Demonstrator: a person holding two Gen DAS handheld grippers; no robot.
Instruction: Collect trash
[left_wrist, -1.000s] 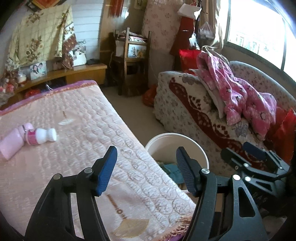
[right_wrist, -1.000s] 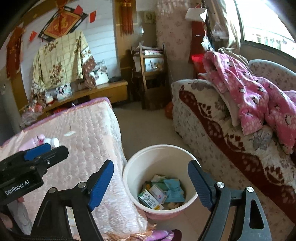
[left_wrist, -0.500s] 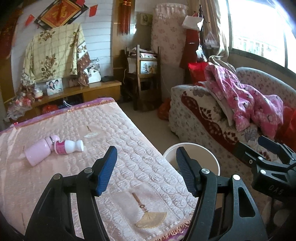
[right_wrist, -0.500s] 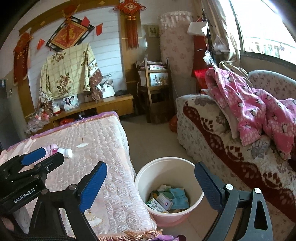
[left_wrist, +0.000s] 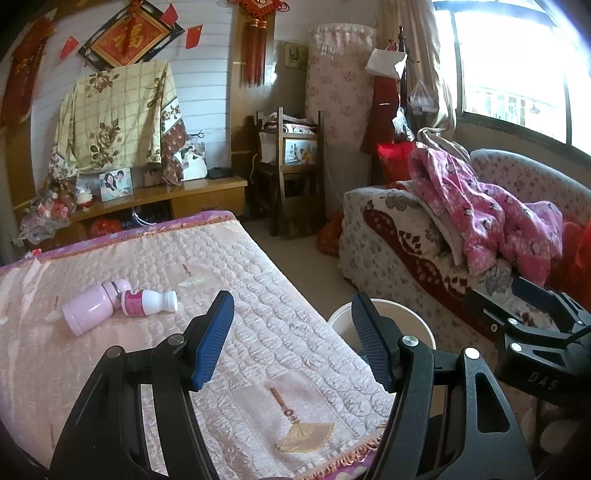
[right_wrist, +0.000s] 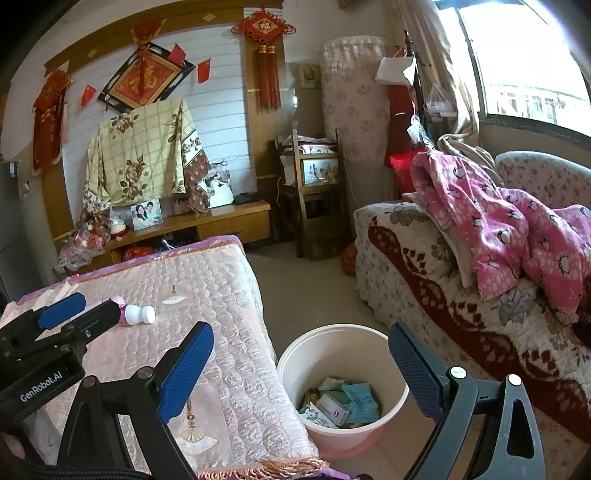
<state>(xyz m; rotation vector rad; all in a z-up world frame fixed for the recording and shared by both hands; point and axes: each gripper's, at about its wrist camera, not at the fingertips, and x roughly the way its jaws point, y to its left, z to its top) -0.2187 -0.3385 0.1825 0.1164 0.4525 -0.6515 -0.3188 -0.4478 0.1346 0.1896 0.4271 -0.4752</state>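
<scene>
A small white bottle with a pink label (left_wrist: 147, 301) and a larger pink bottle (left_wrist: 94, 306) lie side by side on the pink quilted table cover (left_wrist: 258, 295). My left gripper (left_wrist: 291, 339) is open and empty, above the cover's near right part, well short of the bottles. My right gripper (right_wrist: 301, 367) is open and empty, above the white bucket (right_wrist: 397, 373) on the floor, which holds several paper scraps and packets (right_wrist: 340, 400). The white bottle (right_wrist: 138, 314) shows in the right wrist view, partly behind the left gripper. The bucket's rim (left_wrist: 410, 317) shows behind my left gripper's right finger.
A sofa (right_wrist: 461, 295) with a pink garment (right_wrist: 498, 221) stands to the right of the bucket. A wooden cabinet (left_wrist: 166, 199) with photo frames and a wooden chair (left_wrist: 295, 184) stand at the back. Bare floor (right_wrist: 306, 288) runs between table and sofa.
Both grippers have risen and tilted up, so more of the room and wall shows. The bottles and bucket have not moved. Both grippers stay open.
</scene>
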